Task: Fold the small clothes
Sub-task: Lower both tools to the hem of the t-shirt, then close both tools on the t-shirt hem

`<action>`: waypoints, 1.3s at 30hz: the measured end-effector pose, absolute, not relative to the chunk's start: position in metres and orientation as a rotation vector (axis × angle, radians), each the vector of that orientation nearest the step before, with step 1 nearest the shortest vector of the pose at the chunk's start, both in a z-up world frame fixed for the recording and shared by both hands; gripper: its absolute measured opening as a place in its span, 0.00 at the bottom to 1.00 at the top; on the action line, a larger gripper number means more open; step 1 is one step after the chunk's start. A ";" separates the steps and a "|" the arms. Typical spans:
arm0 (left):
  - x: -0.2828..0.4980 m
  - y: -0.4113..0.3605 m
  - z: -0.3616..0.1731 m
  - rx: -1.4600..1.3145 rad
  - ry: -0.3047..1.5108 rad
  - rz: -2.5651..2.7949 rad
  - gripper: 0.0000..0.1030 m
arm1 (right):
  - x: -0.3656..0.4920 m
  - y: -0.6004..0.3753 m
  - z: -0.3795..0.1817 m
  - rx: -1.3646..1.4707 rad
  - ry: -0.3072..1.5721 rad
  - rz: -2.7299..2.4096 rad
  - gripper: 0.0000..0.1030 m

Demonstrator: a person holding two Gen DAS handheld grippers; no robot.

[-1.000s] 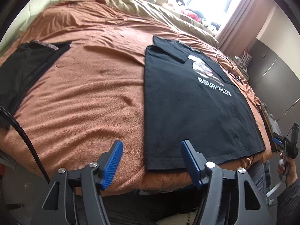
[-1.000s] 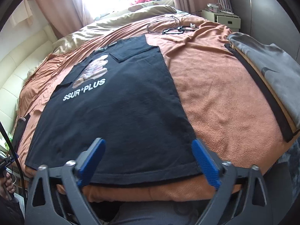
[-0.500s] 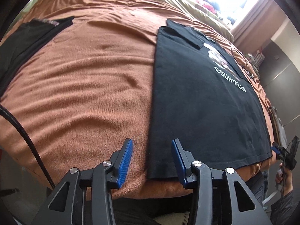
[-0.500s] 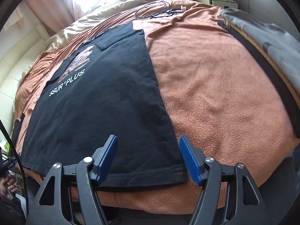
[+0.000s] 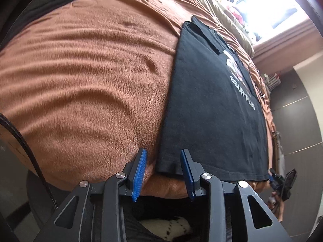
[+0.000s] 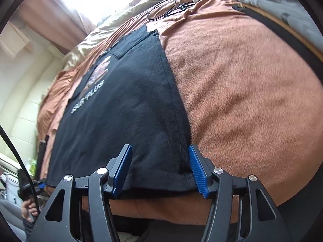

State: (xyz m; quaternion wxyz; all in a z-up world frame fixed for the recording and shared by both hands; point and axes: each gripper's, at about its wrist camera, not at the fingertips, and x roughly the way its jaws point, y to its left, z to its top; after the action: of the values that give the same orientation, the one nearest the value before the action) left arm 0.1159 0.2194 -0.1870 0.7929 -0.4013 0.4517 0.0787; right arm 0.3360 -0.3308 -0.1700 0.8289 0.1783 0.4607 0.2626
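A black T-shirt (image 5: 214,109) with a white print lies flat on the orange blanket (image 5: 90,80), sleeves folded in, hem toward me. My left gripper (image 5: 162,164) is open, its blue pads on either side of the hem's left corner. In the right wrist view the same shirt (image 6: 125,111) shows, and my right gripper (image 6: 159,165) is open around the hem's right corner. Neither gripper has closed on the cloth.
A dark garment (image 5: 46,2) lies at the far left of the bed. A grey and black garment (image 6: 282,12) lies at the right edge. A coiled black cable (image 6: 165,10) sits beyond the shirt collar. The bed's near edge is just under both grippers.
Both grippers have moved forward and down to the shirt's hem corners. Their jaws have narrowed from wide open but remain open.
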 end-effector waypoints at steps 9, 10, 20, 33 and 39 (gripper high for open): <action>0.116 0.223 -0.193 -1.006 0.914 0.119 0.27 | 0.331 -0.349 -0.176 0.470 0.987 0.587 0.54; 0.119 0.223 -0.194 -1.017 0.915 0.120 0.24 | 0.330 -0.355 -0.176 0.478 0.986 0.578 0.54; 0.123 0.216 -0.191 -1.040 0.894 0.121 0.23 | 0.309 -0.388 -0.188 0.595 0.974 0.565 0.54; 0.119 0.212 -0.194 -1.018 0.893 0.194 0.06 | 0.291 -0.389 -0.213 0.864 1.001 0.717 0.54; 0.122 0.212 -0.195 -1.049 0.890 0.203 0.06 | 0.306 -0.396 -0.210 0.853 0.955 0.640 0.54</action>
State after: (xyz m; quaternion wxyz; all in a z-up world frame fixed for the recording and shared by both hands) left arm 0.1219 0.2116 -0.1947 0.7677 -0.4834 0.4101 0.0937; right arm 0.3060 -0.3958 -0.2103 0.7546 0.3911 0.4377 0.2932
